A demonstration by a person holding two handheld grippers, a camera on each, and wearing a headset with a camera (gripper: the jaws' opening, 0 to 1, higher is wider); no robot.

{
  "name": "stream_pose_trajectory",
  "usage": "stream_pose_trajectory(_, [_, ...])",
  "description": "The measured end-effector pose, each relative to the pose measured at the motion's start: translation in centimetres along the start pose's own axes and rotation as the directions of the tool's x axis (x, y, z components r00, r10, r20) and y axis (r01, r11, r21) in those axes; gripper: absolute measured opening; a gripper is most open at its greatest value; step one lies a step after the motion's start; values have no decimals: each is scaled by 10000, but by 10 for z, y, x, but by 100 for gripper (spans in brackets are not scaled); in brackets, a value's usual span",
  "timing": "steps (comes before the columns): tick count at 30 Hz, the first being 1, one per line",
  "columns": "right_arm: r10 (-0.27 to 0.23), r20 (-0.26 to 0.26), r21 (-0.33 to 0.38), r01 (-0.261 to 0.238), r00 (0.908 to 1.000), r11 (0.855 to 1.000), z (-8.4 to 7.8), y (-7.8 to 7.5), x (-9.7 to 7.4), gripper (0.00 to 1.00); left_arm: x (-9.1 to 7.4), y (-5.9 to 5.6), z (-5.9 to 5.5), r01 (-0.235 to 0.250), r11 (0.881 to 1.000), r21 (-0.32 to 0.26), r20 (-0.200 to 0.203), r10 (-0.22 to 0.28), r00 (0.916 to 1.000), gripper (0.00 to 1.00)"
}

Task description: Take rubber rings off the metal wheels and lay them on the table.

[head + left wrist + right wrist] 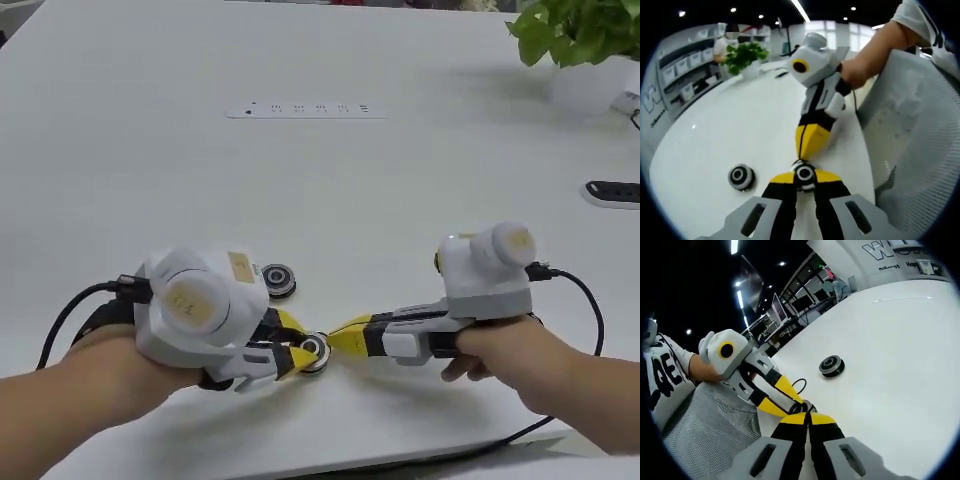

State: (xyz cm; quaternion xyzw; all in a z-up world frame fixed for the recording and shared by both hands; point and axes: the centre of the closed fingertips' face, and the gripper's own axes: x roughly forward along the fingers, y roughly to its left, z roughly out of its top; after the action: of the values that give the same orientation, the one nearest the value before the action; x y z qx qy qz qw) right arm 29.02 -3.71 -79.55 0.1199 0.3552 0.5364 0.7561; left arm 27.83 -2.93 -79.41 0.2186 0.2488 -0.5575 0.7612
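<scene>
Two wheels near the bench's front edge.
My left gripper jaws hold one wheel; right gripper jaws, narrow, touch its rim; second wheel lies just beside.

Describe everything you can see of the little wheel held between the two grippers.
The wheel is small and round, with a shiny metal hub, a dark centre and a black rubber ring around it. It sits low at the near edge of the white table. The left gripper clamps it between yellow jaw tips, one each side. The right gripper meets its rim from the opposite side with tips together; whether they pinch the ring is unclear.
</scene>
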Motion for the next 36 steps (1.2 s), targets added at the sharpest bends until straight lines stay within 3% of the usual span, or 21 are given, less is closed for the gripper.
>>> stream_pose_trajectory(36, [519,-159,189,-516,9985,9985,-1,15,6,0,0,-1,0,5,10000,4,-8,-5,10000,13])
